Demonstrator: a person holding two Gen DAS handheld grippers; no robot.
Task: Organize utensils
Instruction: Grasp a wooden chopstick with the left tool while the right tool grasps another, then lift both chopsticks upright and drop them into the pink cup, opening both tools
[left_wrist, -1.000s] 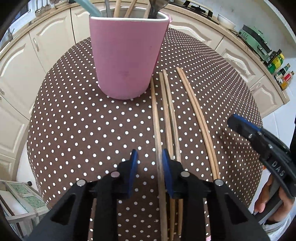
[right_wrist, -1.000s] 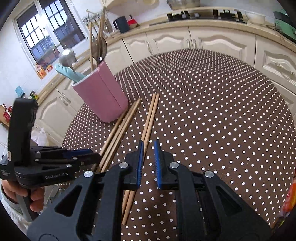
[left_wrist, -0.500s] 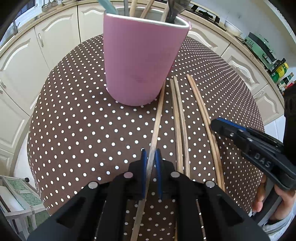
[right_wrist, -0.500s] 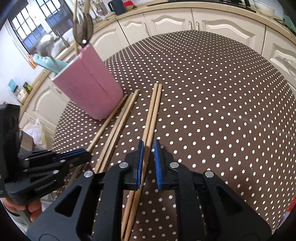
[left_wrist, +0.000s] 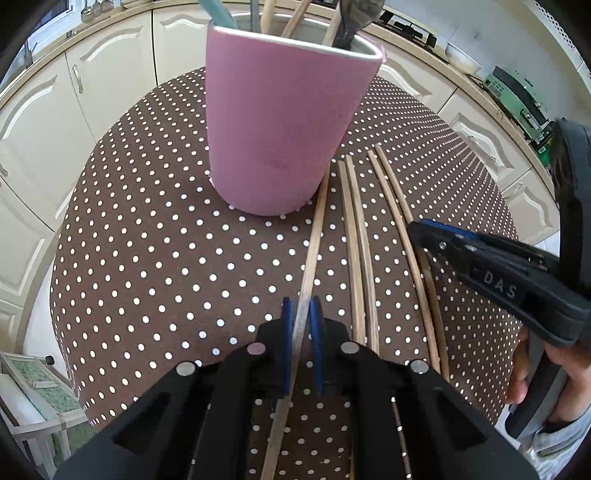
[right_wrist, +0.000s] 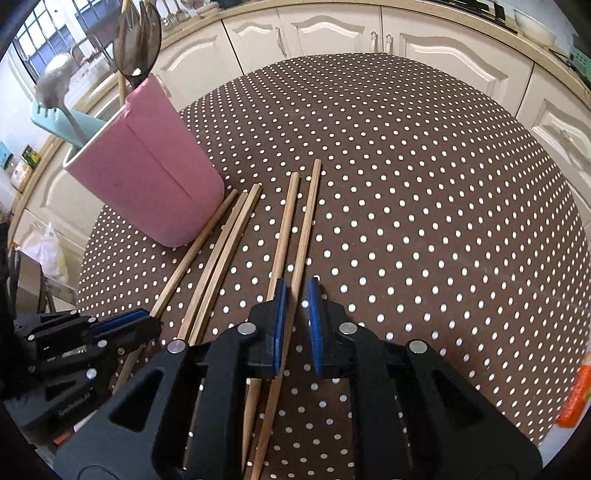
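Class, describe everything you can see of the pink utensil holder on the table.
The pink holder is a tall matte cup with rounded corners, a pale inside and a vertical crease down one side. It stands upright on the dotted tablecloth. Wooden sticks, a teal utensil, a metal spoon and a dark spoon stick out of it. One chopstick on the cloth ends at its base; whether they touch is unclear.

Cup (left_wrist: 284, 129) on table (left_wrist: 147, 236), spoons inside. Five chopsticks (left_wrist: 354, 236) lie on table at cup's 4 o'clock, side by side.
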